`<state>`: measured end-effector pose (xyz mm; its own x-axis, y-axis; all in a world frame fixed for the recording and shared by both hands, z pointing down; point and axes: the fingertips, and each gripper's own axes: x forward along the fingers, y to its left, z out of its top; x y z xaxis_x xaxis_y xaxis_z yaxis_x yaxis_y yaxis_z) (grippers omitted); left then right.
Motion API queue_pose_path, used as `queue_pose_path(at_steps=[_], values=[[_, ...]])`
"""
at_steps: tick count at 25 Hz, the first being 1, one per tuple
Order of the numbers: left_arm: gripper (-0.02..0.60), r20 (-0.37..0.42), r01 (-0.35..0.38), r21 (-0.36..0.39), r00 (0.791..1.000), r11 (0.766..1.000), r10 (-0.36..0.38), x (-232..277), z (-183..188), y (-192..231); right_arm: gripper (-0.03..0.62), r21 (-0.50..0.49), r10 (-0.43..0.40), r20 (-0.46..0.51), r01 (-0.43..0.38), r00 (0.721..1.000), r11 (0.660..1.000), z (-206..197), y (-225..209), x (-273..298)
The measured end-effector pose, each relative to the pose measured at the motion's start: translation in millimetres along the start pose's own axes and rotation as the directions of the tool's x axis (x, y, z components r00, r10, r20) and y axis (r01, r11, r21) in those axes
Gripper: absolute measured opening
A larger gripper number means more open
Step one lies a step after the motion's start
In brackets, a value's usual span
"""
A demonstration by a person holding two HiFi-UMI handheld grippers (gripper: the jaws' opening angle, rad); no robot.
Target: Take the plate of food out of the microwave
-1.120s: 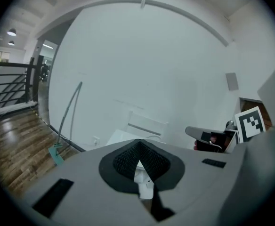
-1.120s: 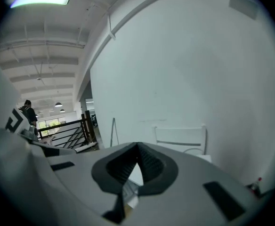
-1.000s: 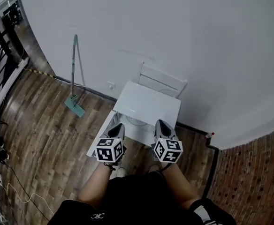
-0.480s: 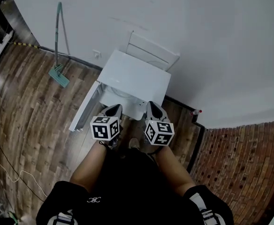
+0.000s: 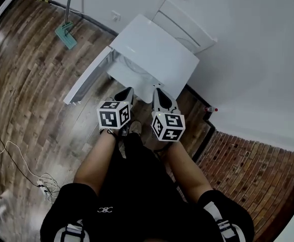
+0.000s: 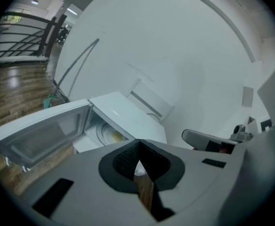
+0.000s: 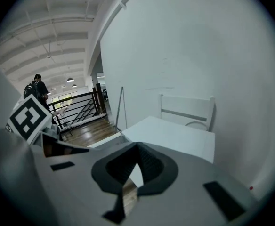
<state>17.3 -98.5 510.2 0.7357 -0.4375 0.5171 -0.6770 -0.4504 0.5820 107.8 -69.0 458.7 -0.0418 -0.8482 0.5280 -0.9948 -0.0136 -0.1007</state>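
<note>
With its door (image 5: pixel 86 77) already swung open, the microwave (image 5: pixel 157 52) sits at upper centre, the plate of food (image 6: pixel 110 134) inside it. The left gripper (image 5: pixel 126 92) and right gripper (image 5: pixel 158 92) hover just below, jaws closed on nothing. Reaching in, gripping and lifting out are not yet done.

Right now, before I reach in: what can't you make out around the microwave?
Plate, left gripper view: only a yellowish sliver shows; the microwave top and the left gripper cover the rest. Food unidentifiable.
Cavity, head view: too small, mostly under the top.
Cavity, right gripper view: hidden behind the microwave's top and the right gripper.
</note>
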Motion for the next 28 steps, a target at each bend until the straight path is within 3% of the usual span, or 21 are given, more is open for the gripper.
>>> queue_pose_path(at_steps=[7, 12, 18, 20, 23, 28], values=[[0.000, 0.066, -0.037, -0.174, 0.997, 0.984, 0.050, 56, -33, 64, 0.012, -0.067, 0.099, -0.051, -0.103, 0.994, 0.992, -59, 16, 55], [0.076, 0.086, -0.021, -0.307, 0.995, 0.951, 0.050, 109, -62, 110, 0.014, -0.083, 0.133, -0.081, -0.139, 0.988, 0.987, -104, 14, 82], [0.205, 0.111, 0.031, -0.449, 0.994, 0.893, 0.021, 179, -80, 142, 0.012, -0.074, 0.126, -0.122, -0.136, 0.984, 0.988, -149, -7, 96], [0.240, 0.104, 0.028, -0.479, 0.994, 0.877, 0.025, 199, -84, 148, 0.013, -0.071, 0.122, -0.142, -0.133, 0.982, 0.989, -162, -12, 95], [0.273, 0.076, -0.011, -0.488, 0.996, 0.873, 0.055, 228, -90, 153, 0.013, -0.070, 0.125, -0.156, -0.138, 0.980, 0.988, -171, -19, 92], [0.288, 0.031, -0.092, -0.507, 0.992, 0.857, 0.124, 268, -100, 159, 0.012, -0.080, 0.133, -0.167, -0.148, 0.977, 0.986, -178, -28, 85]])
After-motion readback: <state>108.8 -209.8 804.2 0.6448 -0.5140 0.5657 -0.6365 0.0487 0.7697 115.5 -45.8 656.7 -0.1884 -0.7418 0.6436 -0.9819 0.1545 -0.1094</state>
